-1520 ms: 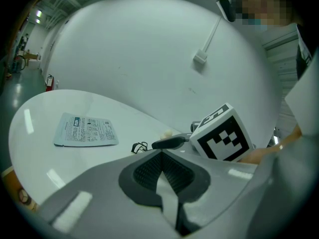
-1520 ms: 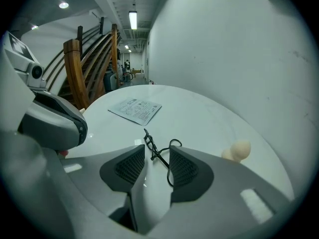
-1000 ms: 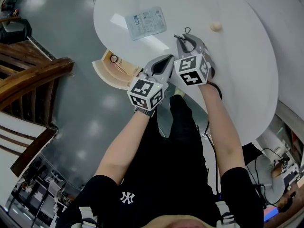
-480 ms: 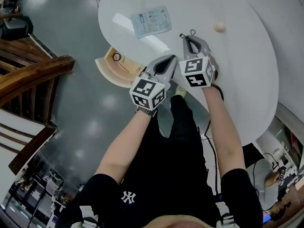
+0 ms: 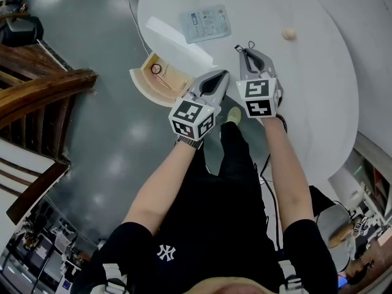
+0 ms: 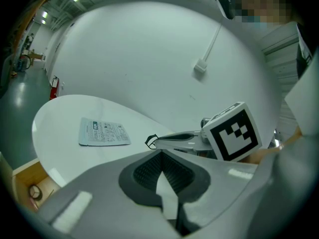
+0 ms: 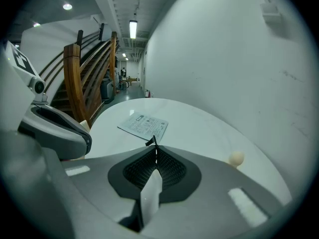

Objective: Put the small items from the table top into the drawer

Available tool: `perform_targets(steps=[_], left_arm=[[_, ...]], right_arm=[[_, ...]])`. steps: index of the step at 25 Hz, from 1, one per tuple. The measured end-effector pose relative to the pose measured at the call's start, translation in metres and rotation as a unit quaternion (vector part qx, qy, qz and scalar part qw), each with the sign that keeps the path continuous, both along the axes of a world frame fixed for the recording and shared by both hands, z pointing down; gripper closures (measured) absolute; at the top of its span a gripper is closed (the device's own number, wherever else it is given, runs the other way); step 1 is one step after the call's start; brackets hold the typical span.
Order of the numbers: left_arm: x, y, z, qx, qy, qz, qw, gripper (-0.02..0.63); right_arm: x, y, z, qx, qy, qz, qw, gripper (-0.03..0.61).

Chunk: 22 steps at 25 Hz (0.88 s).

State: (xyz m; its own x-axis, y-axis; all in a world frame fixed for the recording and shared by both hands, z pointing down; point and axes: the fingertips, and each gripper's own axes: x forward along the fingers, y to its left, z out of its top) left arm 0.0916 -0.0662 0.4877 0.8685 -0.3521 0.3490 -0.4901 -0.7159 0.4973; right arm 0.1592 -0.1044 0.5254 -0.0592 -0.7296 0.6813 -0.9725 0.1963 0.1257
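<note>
Probably a lab or workshop hall: a wide polished grey floor [image 5: 122,146], ceiling strip lights [image 7: 133,28], a curved wooden staircase [image 5: 37,97], cluttered workstations [image 5: 49,247] with cables at the edges, and a white tabletop [image 5: 306,84].

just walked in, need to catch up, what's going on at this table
A person works at a white table with a hand-held gripper in each hand. The right hand-held gripper has just been closing its jaws and now pinches a small black item at its tips. The left hand-held gripper is shut and empty, near the open drawer. A packet and a small pale ball lie on the table.
</note>
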Motion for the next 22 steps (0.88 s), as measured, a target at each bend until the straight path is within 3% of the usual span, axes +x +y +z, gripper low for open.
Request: perform_targets(steps=[22], left_arm=[[-0.122, 0.009, -0.01, 0.01, 0.003, -0.049, 0.9987, 0.614]], right_arm=[[-0.151, 0.019, -0.029, 0.026, -0.032, -0.051, 0.998, 0.538]])
